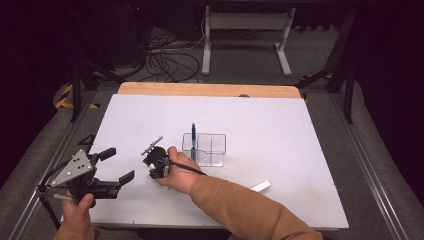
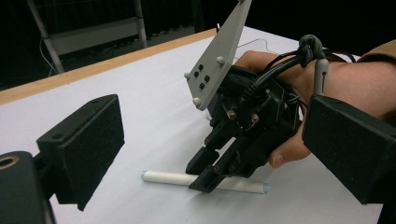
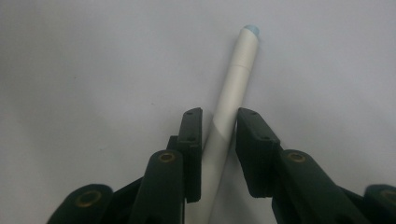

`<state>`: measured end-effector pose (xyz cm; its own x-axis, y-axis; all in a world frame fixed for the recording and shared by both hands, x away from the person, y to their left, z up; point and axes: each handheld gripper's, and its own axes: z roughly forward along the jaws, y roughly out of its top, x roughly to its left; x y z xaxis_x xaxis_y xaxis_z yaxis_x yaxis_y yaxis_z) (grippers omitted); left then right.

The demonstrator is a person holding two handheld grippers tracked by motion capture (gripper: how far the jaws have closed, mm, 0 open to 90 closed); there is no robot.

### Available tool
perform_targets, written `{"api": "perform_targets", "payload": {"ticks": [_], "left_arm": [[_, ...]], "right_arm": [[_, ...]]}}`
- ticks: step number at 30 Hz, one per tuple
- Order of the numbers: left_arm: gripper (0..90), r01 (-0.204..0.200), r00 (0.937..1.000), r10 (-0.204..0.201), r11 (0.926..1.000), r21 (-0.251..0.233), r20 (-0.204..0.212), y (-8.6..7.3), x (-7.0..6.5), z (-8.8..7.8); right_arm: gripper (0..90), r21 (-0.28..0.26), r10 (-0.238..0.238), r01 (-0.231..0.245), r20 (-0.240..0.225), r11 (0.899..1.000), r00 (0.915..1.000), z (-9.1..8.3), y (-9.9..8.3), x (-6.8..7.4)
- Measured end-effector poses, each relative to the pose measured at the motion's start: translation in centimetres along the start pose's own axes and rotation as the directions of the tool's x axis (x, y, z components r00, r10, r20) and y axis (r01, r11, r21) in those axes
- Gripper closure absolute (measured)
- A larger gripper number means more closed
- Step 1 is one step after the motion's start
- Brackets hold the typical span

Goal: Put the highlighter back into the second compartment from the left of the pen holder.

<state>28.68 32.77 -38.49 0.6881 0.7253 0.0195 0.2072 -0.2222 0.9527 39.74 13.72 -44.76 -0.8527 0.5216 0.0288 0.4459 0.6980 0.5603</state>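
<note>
A white pen [image 3: 238, 65] with a pale blue tip lies flat on the white table top [image 1: 280, 130]. My right gripper [image 3: 219, 135] points down at it, and its two black jaws stand on either side of the barrel with the pads against it. The left gripper view shows the same right gripper [image 2: 208, 179] pinning the pen [image 2: 163, 177] to the table, a hand wrapped around its body. My left gripper [image 1: 118, 165] hovers at the front left, open, nothing between its pads [image 2: 88, 140].
A clear plastic organiser [image 1: 205, 149] with compartments stands mid-table, a dark pen [image 1: 193, 132] upright in it. A second white pen-like piece [image 1: 261, 186] lies near the front right. A wooden edge [image 1: 210, 90] borders the far side.
</note>
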Motion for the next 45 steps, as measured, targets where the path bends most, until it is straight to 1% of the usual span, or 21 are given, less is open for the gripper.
{"api": "perform_targets", "payload": {"ticks": [2, 3, 5, 10, 11, 13, 14, 19, 20, 21, 22, 23, 25, 28, 29, 31, 34, 37, 38, 43, 45], "left_arm": [[6.6, 0.002, 1.0, -0.002, 1.0, 0.003, 0.001, 0.0, 0.0, 0.0], [6.6, 0.011, 0.9999, -0.011, 0.9999, 0.001, 0.003, 0.0, -0.1, 0.0], [6.6, 0.015, 0.9999, -0.015, 0.9999, -0.001, 0.002, 0.0, -0.1, 0.0], [6.6, 0.003, 1.0, -0.003, 1.0, -0.001, -0.001, 0.0, 0.0, 0.0], [6.6, 0.009, 1.0, -0.009, 1.0, -0.002, 0.001, 0.0, 0.0, 0.0], [6.6, 0.006, 1.0, -0.006, 1.0, -0.002, -0.001, 0.0, 0.0, 0.0], [6.6, 0.016, 0.9999, -0.016, 0.9999, -0.004, 0.0, 0.0, -0.1, 0.0], [6.6, 0.016, 0.9999, -0.016, 0.9999, -0.005, 0.0, 0.0, 0.0, 0.0], [6.6, 0.007, 1.0, -0.007, 1.0, -0.003, -0.001, 0.0, 0.0, 0.0], [6.6, 0.007, 1.0, -0.007, 1.0, -0.001, 0.0, 0.0, 0.0, 0.0], [6.6, 0.016, 0.9999, -0.016, 0.9999, -0.003, 0.001, 0.0, -0.1, 0.1], [6.6, 0.016, 0.9999, -0.016, 0.9999, 0.001, 0.002, 0.0, -0.1, 0.1], [6.6, 0.002, 1.0, -0.002, 1.0, 0.001, -0.001, 0.1, 0.0, 0.1], [6.6, 0.01, 0.9999, -0.01, 0.9999, 0.0, 0.0, 0.1, -0.1, 0.2], [6.6, 0.008, 1.0, -0.008, 1.0, 0.002, 0.001, 0.1, -0.1, 0.2], [6.6, 0.001, 1.0, -0.001, 1.0, 0.004, 0.003, 0.1, -0.1, 0.3], [6.6, 0.011, 0.9999, -0.011, 0.9999, 0.002, 0.006, 0.1, -0.1, 0.4], [6.6, -0.001, 1.0, 0.001, 1.0, 0.007, 0.006, 0.1, -0.1, 0.4], [6.6, 0.005, 1.0, -0.005, 1.0, 0.003, 0.006, 0.1, -0.1, 0.4], [6.6, 0.006, 1.0, -0.006, 1.0, 0.004, 0.007, 0.1, -0.1, 0.4], [6.6, 0.009, 0.9999, -0.009, 0.9999, 0.005, 0.006, 0.1, -0.1, 0.4]], "right_arm": [[74.9, -0.001, 0.009, -0.009, 0.01, 1.0, 0.9999, 0.0, 0.0, 0.1], [76.3, -0.001, 0.01, -0.01, 0.013, 1.0, 0.9999, 0.0, 0.0, 0.1], [79.2, 0.0, 0.03, -0.03, 0.013, 1.0, 0.9995, 0.0, 0.0, 0.0], [79.3, 0.002, 0.025, -0.025, 0.013, 1.0, 0.9996, 0.0, 0.0, 0.0], [79.3, 0.001, 0.024, -0.024, 0.015, 1.0, 0.9996, -0.1, 0.0, 0.0], [79.3, -0.009, 0.026, -0.026, 0.009, 1.0, 0.9996, -0.3, 0.1, 0.0], [79.3, -0.014, 0.029, -0.029, 0.005, 0.999, 0.9996, -0.5, 0.2, -0.1], [79.3, -0.06, 0.054, -0.055, -0.006, 0.997, 0.9985, -2.2, 0.4, -0.7], [79.3, -0.069, 0.058, -0.059, -0.011, 0.996, 0.9982, -2.6, 0.4, -0.9], [79.3, -0.079, 0.062, -0.064, -0.016, 0.995, 0.9979, -3.0, 0.5, -1.0], [79.3, -0.093, 0.071, -0.072, -0.018, 0.993, 0.9974, -3.4, 0.5, -1.1], [79.3, -0.104, 0.07, -0.072, -0.018, 0.992, 0.9974, -3.9, 0.5, -1.2], [79.3, -0.126, 0.07, -0.072, -0.021, 0.989, 0.9973, -4.7, 0.5, -1.3], [79.3, -0.159, 0.065, -0.068, -0.025, 0.985, 0.9976, -5.8, 0.4, -1.5], [79.3, -0.165, 0.069, -0.072, -0.025, 0.984, 0.9973, -6.1, 0.4, -1.5], [79.3, -0.179, 0.06, -0.064, -0.025, 0.982, 0.9979, -6.6, 0.3, -1.5], [79.3, -0.194, 0.057, -0.061, -0.027, 0.979, 0.998, -7.3, 0.3, -1.6], [79.2, -0.2, 0.055, -0.06, -0.03, 0.978, 0.9981, -7.8, 0.2, -1.7], [79.3, -0.204, 0.056, -0.061, -0.029, 0.977, 0.998, -7.9, 0.1, -1.7], [79.2, -0.214, 0.045, -0.052, -0.039, 0.976, 0.9982, -8.8, 0.0, -1.9], [79.3, -0.226, 0.041, -0.049, -0.039, 0.973, 0.9984, -9.3, -0.1, -2.0]]}}
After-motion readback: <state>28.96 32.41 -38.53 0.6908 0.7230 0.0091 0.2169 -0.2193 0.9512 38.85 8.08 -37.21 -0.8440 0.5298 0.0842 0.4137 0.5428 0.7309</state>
